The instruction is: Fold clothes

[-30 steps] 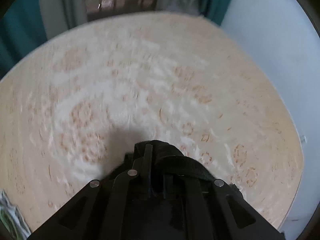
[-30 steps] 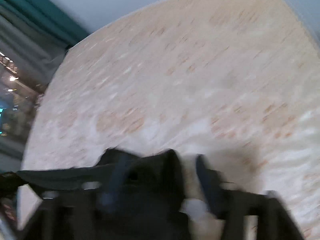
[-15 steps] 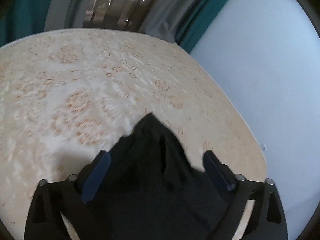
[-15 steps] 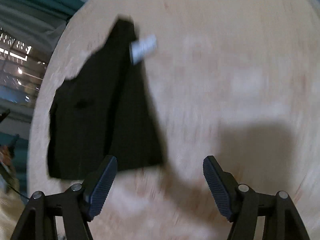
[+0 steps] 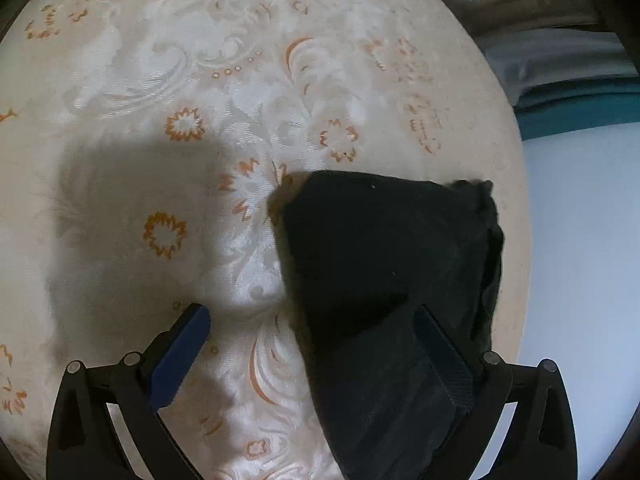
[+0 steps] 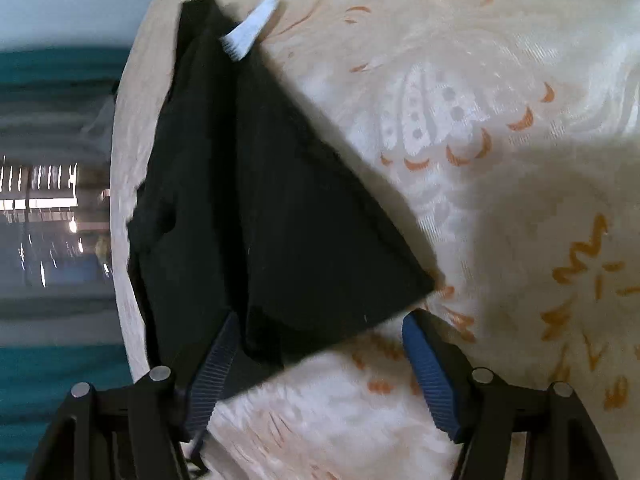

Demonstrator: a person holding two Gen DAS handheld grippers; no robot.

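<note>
A black folded garment (image 5: 384, 264) lies on the cream bedspread (image 5: 200, 80) near the bed's edge. It also shows in the right wrist view (image 6: 256, 200), with a white label (image 6: 250, 26) at its far corner. My left gripper (image 5: 312, 328) is open and empty; the garment lies under its right finger (image 5: 440, 352). My right gripper (image 6: 320, 336) is open and empty just above the garment's near edge, its left finger (image 6: 216, 364) over the cloth.
The bedspread has an orange floral pattern and fills most of both views. The bed's edge (image 5: 520, 200) runs just beyond the garment, with a pale wall (image 5: 580, 240), teal curtains (image 6: 60, 68) and a window (image 6: 40, 184) past it.
Both grippers were shut on the black garment a second ago. They opened and let it down on the bed, then moved in closer over it.
</note>
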